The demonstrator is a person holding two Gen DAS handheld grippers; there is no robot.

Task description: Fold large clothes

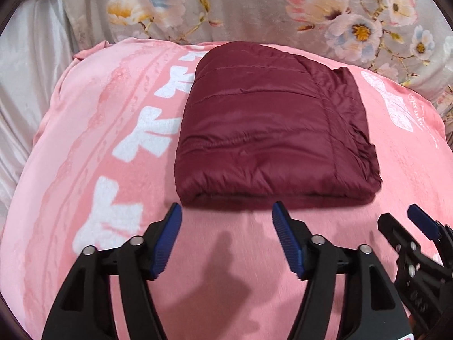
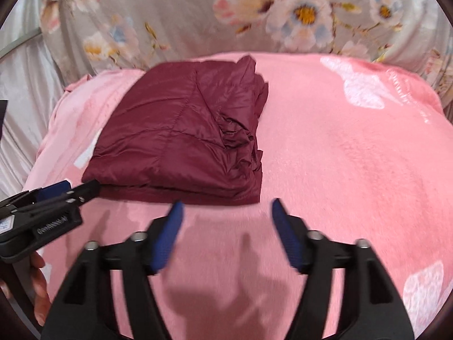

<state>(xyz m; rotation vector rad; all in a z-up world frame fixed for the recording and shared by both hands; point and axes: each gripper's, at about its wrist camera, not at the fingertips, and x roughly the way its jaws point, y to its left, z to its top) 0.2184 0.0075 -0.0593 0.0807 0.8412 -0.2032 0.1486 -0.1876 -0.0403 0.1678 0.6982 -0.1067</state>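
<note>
A dark red quilted jacket (image 1: pixel 271 130) lies folded into a thick rectangle on a pink blanket (image 1: pixel 85 141). It also shows in the right wrist view (image 2: pixel 175 144), with its loose layered edges on the right side. My left gripper (image 1: pixel 226 212) is open and empty, just in front of the jacket's near folded edge. My right gripper (image 2: pixel 226 209) is open and empty, in front of the jacket's near right corner. The right gripper shows at the lower right of the left wrist view (image 1: pixel 424 226). The left gripper shows at the left of the right wrist view (image 2: pixel 56 195).
The pink blanket (image 2: pixel 339 155) has white prints and covers a raised surface. A grey floral sheet (image 1: pixel 254 8) hangs behind it. Pale satin fabric (image 1: pixel 25 85) lies at the left. A bare hand (image 2: pixel 36 283) holds the left gripper.
</note>
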